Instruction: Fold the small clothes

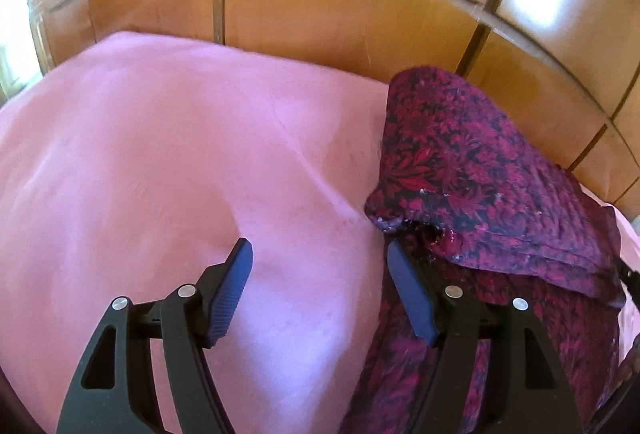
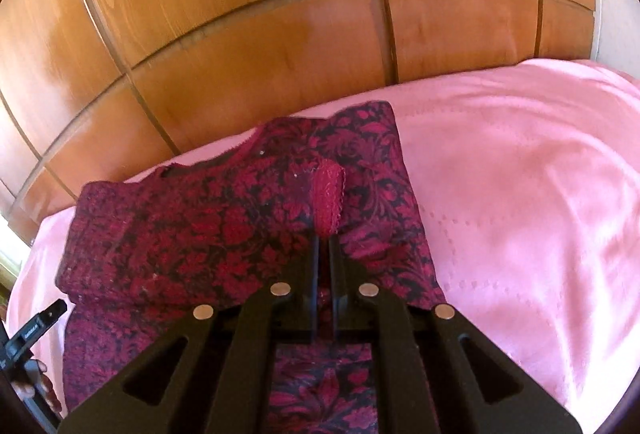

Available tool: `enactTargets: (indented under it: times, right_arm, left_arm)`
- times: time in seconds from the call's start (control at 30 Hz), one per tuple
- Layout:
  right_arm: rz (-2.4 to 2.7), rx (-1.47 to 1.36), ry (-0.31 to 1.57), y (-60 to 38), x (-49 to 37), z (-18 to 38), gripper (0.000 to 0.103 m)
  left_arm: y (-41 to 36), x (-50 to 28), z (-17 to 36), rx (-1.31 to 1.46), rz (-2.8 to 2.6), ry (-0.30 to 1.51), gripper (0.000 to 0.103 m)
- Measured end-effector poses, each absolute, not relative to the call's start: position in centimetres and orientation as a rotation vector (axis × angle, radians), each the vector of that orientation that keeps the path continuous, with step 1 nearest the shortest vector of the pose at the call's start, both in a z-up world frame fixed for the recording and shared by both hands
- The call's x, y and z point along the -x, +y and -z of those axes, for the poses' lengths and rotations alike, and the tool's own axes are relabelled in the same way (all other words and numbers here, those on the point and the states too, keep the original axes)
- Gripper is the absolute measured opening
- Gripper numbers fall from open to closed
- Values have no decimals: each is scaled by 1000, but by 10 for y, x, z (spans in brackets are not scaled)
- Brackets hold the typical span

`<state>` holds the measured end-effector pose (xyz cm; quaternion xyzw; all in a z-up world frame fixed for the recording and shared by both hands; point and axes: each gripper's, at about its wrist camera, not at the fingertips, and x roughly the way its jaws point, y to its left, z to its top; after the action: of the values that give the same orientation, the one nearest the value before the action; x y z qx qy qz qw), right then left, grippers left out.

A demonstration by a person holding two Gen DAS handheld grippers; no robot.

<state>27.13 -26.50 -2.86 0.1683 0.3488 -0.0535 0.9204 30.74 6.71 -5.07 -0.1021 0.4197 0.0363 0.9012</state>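
Pink bedspread [image 2: 520,194] beneath wood panelling [image 2: 240,34], perhaps wardrobe

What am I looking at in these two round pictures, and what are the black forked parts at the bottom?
Each picture comes from a wide-angle camera mounted on a hand-held gripper, a two-fingered tool that a person carries in each hand; no robot arm is involved. The left camera shows the left hand-held gripper with its fingers apart and nothing between them, above a pink bedspread. The right camera shows the right hand-held gripper shut on a strip of red lace trim belonging to a dark garment with a red floral pattern, which lies partly folded on the bedspread. Behind the bed stands a wooden panelled wall.
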Motion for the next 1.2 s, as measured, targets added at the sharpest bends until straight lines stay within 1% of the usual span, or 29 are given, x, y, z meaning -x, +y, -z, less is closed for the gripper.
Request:
enactTargets:
  times: [0.1,0.17,0.27,0.3,0.33,0.37,0.4,0.47,0.6,0.67,0.7,0.73,0.77,0.8,0.83,0.87,0.9,1.0,1.03,1.1,1.17,1.2]
  right_arm:
    - [104,-336,712,-266,-269,24,4]
    - [106,-326,723,-263,-269,25,4]
    - [103,-345,727,-265,-267,23,6]
    - [102,-348,726,-267,-264,20,9]
    - [85,-354,716,-266,-262,15,20]
    - [61,-368,708,-267,-260,11,36]
    - [50,-379,700,-267,-260,8,57]
    - [63,-354,678,-266,-260,0,56]
    - [71,-353,726,-265,-276,4,56]
    - [73,-349,749,-264,-284,11,54]
    - [70,-348,761,-264,-287,15,46]
    - [69,-334,781,-262,-291,20,33]
    - [68,-324,788,-260,-294,23,27]
    - [67,-306,786,-257,-295,24,15]
    - [76,-266,780,-253,-295,22,10]
    - [79,-248,775,-251,-294,20,8]
    - [81,-228,753,-250,-289,13,7]
    - [111,-189,669,-250,-269,-7,7]
    - [133,-167,667,-251,-268,-7,7]
    - [154,-152,727,-255,-275,10,7]
    - [147,-161,778,-256,-282,27,8]
    - [144,-174,767,-257,-282,30,11]
  left_arm:
    - [69,-295,36,191,-42,809,70]
    - [66,-291,31,175,-16,805,70]
    - [66,-288,27,191,32,811,70]
    - [69,-290,25,209,57,817,70]
    - [73,-292,23,237,75,818,70]
    - [79,-296,21,278,105,821,70]
    - [86,-303,18,323,139,831,70]
    - [96,-315,15,390,165,835,70]
    - [111,-351,17,500,214,865,70]
    - [113,-369,21,547,230,881,70]
    - [112,-376,24,562,235,895,70]
    - [108,-388,30,574,245,922,70]
    - [106,-394,33,573,233,936,70]
    - [103,-399,36,564,224,946,70]
    - [96,-407,39,541,231,959,66]
    - [87,-412,42,500,223,971,57]
    - [81,-413,44,458,192,981,55]
    - [54,-398,39,311,159,937,55]
    - [45,-392,39,249,130,925,55]
    - [30,-386,45,158,81,936,55]
    - [25,-380,45,132,47,924,55]
    - [25,-375,40,127,31,904,55]
